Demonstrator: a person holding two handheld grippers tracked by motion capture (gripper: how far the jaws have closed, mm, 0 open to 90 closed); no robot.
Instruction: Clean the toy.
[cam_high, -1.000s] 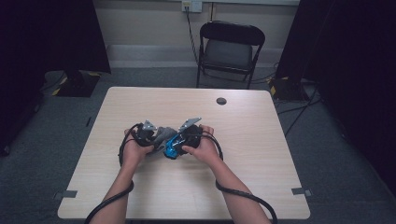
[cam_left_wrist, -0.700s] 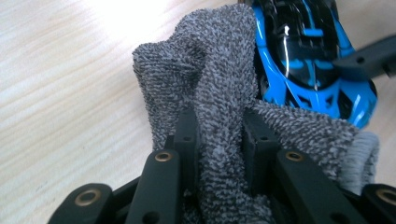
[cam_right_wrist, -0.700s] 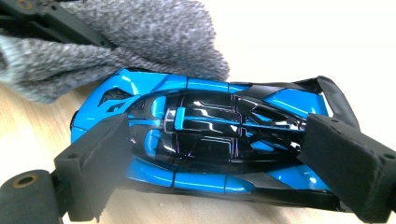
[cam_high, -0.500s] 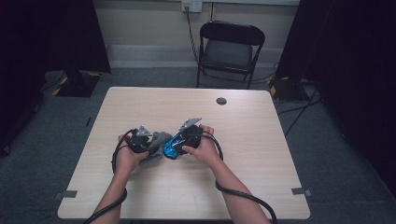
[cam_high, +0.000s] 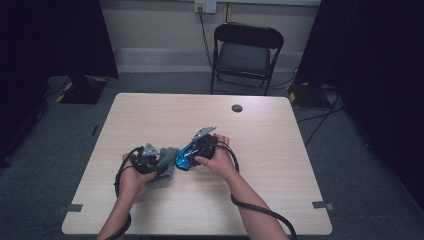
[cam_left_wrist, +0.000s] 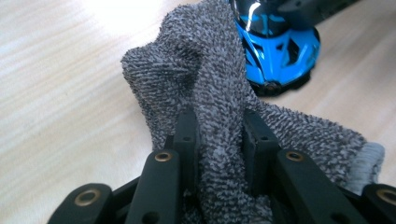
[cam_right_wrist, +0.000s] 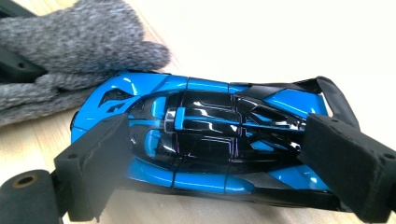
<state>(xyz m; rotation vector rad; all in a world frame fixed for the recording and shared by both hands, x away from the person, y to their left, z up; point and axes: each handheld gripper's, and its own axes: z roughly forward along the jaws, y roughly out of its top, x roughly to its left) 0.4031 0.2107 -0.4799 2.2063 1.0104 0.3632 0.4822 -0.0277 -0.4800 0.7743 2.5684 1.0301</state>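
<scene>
- A blue toy car (cam_right_wrist: 201, 140) sits near the middle of the table (cam_high: 280, 150), a grey cloth (cam_left_wrist: 210, 93) just beside its nose.
- The car looks light, rigid and glossy, likely slippery; its long sides offer the safest hold.
- The cloth is soft and limp, best pinched at a bunched fold.
- The right gripper (cam_right_wrist: 210, 163) clamps the car across its body, jaws wide apart.
- The left gripper (cam_left_wrist: 219, 140) is nearly closed, pinching a cloth fold.
</scene>
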